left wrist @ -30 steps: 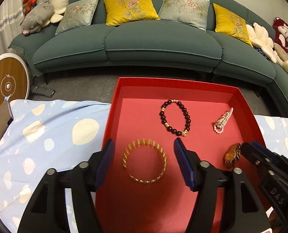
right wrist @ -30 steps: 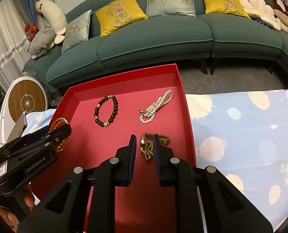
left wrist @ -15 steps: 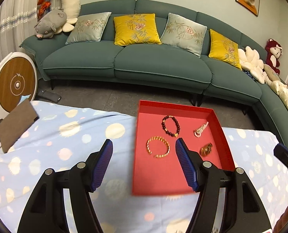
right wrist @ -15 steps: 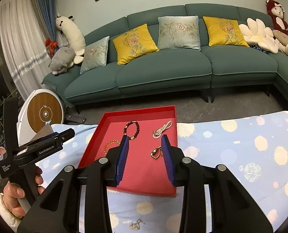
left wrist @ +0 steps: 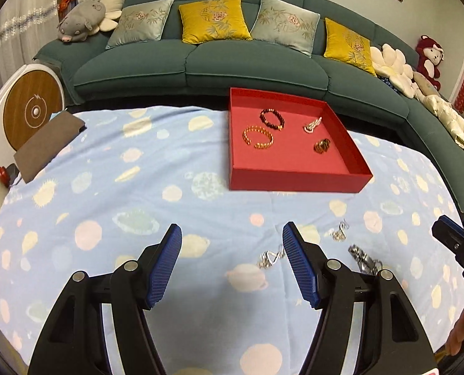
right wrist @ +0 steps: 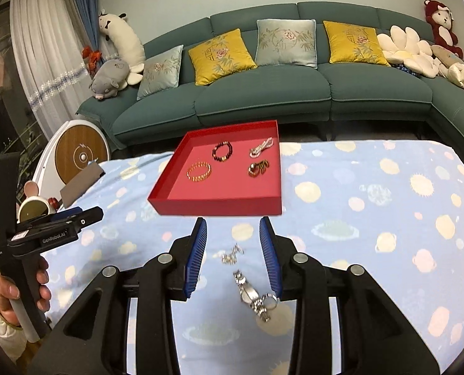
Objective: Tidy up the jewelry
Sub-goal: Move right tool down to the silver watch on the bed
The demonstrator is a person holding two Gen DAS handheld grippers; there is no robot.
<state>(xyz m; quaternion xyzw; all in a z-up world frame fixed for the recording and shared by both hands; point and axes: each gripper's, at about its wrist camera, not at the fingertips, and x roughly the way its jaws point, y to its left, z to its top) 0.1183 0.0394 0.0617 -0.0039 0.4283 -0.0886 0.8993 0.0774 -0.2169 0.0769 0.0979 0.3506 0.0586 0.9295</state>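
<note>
A red tray (left wrist: 297, 178) (right wrist: 216, 205) on the blue cloth holds a gold bangle (left wrist: 258, 137) (right wrist: 199, 171), a dark bead bracelet (left wrist: 272, 118) (right wrist: 223, 151), a pearl strand (left wrist: 312, 125) (right wrist: 261, 147) and a gold watch (left wrist: 322, 145) (right wrist: 258, 167). Silver pieces lie loose on the cloth: a chain (left wrist: 271, 258), a small piece (left wrist: 339, 232) (right wrist: 231, 254) and a silver watch (left wrist: 365, 259) (right wrist: 253, 297). My left gripper (left wrist: 232, 261) is open and empty, left of the chain. My right gripper (right wrist: 233, 254) is open and empty, its fingers either side of the small piece and the silver watch.
A brown pouch (left wrist: 49, 143) lies at the cloth's left edge. A white round appliance (left wrist: 28, 106) and a mug (right wrist: 33, 209) stand to the left. A green sofa (left wrist: 232, 59) with cushions is behind the table.
Both grippers have pulled back from the tray toward the near edge of the table. The right gripper let go of the gold watch in the tray and opened wider.
</note>
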